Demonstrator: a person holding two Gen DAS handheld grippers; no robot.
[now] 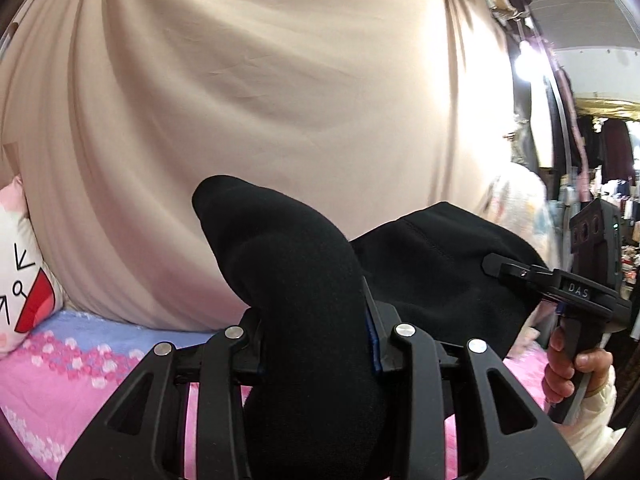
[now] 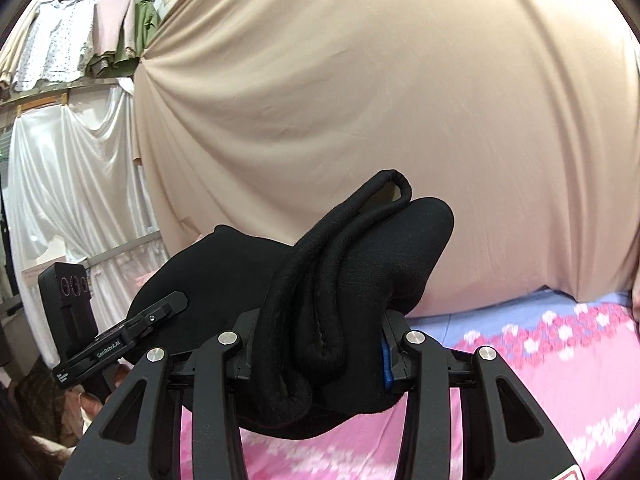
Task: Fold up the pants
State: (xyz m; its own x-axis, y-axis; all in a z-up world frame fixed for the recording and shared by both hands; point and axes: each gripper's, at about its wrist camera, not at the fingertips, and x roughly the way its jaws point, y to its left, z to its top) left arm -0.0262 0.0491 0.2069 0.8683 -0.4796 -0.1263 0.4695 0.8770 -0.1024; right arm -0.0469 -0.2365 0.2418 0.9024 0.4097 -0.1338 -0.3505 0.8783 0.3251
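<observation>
The black pants (image 1: 304, 280) are lifted above the pink bed cover. My left gripper (image 1: 316, 344) is shut on a thick bunch of the black fabric, which sticks up past its jaws. My right gripper (image 2: 316, 344) is shut on another bunch of the pants (image 2: 352, 264), with a rolled hem loop standing up above it. The right gripper also shows in the left wrist view (image 1: 516, 270) at the right, shut on the cloth. The left gripper shows in the right wrist view (image 2: 160, 312) at the left. The cloth spans between them.
A pink and blue floral bed cover (image 1: 80, 376) lies below. A beige draped sheet (image 1: 260, 100) fills the background. A white cartoon pillow (image 1: 20, 280) sits at the far left. Hanging clothes (image 2: 80, 40) and white curtains are at the left of the right wrist view.
</observation>
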